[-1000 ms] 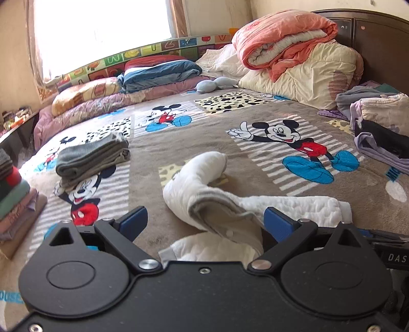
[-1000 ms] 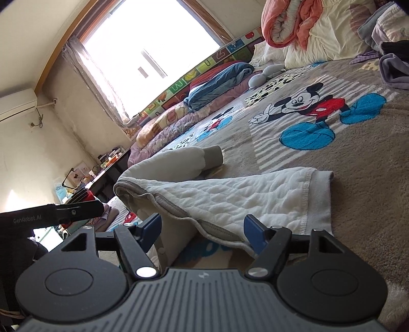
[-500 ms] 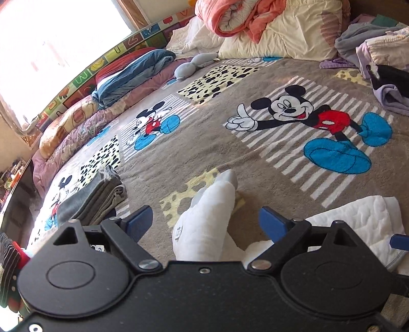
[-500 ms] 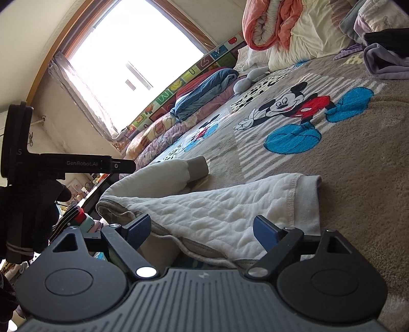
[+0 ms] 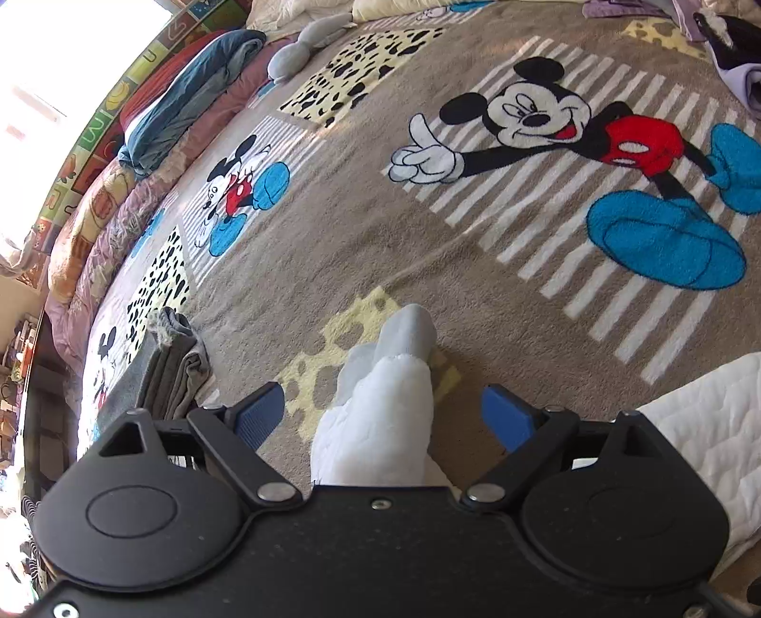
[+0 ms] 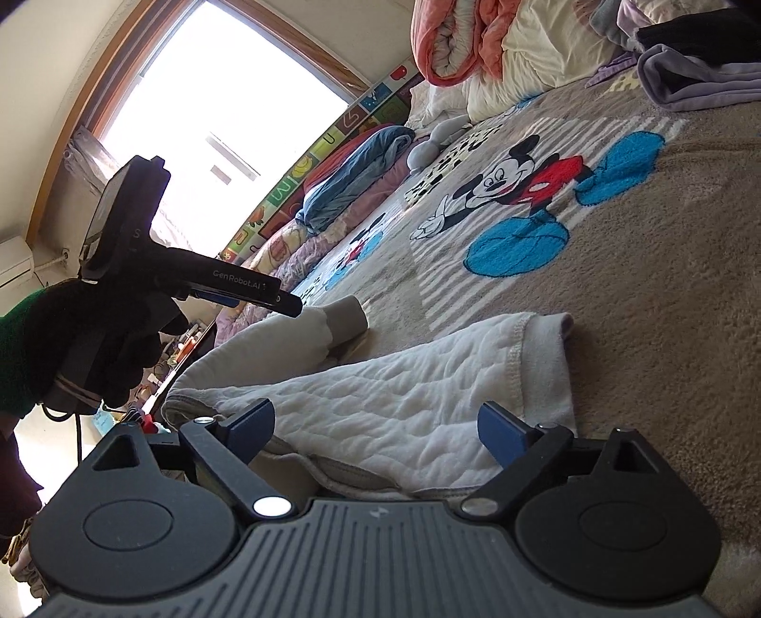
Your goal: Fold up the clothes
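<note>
A bed [image 5: 333, 266] under a cartoon blanket fills both views, with a white quilted top [image 6: 390, 399] lying low in the frame. Its sleeve [image 5: 380, 409] runs between the left gripper's [image 5: 383, 413] spread fingers, seemingly untouched. The right gripper's [image 6: 378, 425] fingers, just opening, straddle the top's body.

A large window [image 6: 223, 114] with a wooden frame is seen at the upper left of the right wrist view, and bright daylight is let in through it. Cream walls [image 6: 43, 62] are seen around it. Most of both views is filled by a bed [image 5: 361, 266] covered with a brown cartoon-mouse blanket. Folded quilts [image 6: 475, 33] are piled at the upper right.
</note>
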A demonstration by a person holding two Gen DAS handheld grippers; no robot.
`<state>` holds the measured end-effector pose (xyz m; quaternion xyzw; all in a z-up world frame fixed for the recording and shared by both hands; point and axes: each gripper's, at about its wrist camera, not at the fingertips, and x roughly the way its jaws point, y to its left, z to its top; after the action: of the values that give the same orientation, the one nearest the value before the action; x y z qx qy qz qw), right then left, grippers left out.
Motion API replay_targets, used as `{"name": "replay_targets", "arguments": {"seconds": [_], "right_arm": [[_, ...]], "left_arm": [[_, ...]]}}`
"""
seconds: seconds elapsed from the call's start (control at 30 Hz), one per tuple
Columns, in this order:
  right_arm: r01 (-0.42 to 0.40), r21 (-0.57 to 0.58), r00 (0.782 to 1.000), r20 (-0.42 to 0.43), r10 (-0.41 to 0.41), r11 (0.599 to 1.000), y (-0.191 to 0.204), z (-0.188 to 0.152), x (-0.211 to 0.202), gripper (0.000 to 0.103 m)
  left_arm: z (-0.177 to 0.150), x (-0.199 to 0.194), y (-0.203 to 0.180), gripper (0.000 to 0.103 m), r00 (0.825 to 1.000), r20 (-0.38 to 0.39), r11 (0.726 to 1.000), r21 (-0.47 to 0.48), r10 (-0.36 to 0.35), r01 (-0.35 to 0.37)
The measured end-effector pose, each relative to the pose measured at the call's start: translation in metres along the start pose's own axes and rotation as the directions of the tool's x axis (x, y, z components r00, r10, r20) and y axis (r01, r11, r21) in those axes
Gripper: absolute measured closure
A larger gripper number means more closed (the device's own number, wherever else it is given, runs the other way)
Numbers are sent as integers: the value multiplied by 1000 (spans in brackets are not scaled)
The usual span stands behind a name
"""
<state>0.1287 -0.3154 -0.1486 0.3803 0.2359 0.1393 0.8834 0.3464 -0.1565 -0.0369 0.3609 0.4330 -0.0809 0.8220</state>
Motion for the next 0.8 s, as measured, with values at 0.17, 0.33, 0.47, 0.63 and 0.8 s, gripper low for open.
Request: {"name": "replay_targets", "arguments": {"seconds": [0.17,0.33,0.47,0.63,0.8], "right_arm": [[2,15,1000,-6,-2,1000,-3,0,2,11],[2,29,1000,-15,-2,1000,-5,0,5,10],[4,37,1000,-17,-3,999,-7,0,7,10],[3,35,1000,-15,-3,999,-6,-1,8,10],[-8,25,1000,-17,9,1000,-3,-2,8,10]], "left_arm": [[7,25,-6,27,997,-77,999,33,26,-24],[4,39,-10,74,992,-114,999,23,46,-43],[-1,26,-1,86,997,-58,999,-18,48,-49],[-9,-4,30,88,999,35,989,-141,41,-35],[-16,-53,62,90,986,165,968,-250,29,13]]}}
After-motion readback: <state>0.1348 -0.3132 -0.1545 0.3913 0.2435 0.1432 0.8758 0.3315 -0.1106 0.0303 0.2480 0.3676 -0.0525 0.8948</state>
